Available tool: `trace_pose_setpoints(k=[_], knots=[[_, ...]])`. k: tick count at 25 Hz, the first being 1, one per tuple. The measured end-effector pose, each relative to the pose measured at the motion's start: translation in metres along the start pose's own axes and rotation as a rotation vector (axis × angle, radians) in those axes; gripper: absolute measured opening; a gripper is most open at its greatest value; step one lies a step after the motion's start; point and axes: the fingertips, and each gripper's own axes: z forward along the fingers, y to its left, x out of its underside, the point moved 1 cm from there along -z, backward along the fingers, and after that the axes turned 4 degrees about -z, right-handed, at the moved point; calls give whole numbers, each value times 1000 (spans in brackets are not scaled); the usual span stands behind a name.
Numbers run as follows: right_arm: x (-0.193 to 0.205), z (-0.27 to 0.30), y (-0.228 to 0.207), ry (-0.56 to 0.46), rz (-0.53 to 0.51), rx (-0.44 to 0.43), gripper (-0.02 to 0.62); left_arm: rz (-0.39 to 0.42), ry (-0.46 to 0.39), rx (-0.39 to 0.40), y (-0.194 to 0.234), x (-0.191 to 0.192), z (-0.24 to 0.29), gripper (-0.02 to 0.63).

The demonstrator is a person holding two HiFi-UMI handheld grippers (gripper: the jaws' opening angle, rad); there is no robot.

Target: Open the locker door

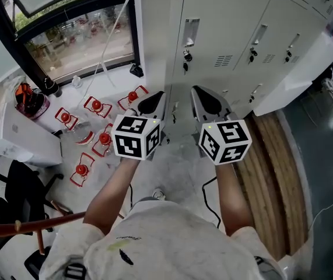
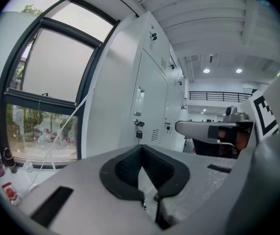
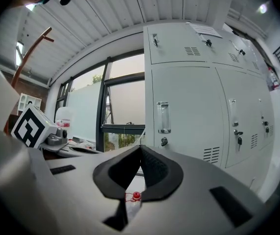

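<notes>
- Left gripper (image 1: 153,102), jaws together and empty, hangs beside right gripper (image 1: 206,101), likewise closed on nothing.
- Tall white metal locker door (image 1: 224,22) stands shut ahead of both.

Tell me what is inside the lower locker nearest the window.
Nothing of the inside shows: the locker door is shut. Only its handle, keyhole and vent slots are visible.

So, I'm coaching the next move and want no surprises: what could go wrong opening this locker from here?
The right gripper is shut, so it would likely bump the locker handle rather than catch it unless it opens first. A step left could knock the red-capped items on the floor.
</notes>
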Motion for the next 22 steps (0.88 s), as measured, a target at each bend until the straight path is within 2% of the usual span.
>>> trace_pose_setpoints(k=[10, 16, 22], knots=[[-19, 41, -15, -30, -22, -20, -2, 13, -16, 13, 21, -22, 32, 5], [-24, 54, -26, -54, -30, -45, -2, 8, -17, -26, 30, -22, 43, 5], [-34, 74, -34, -90, -43, -114, 0, 0, -37, -102, 39, -28, 53, 3]])
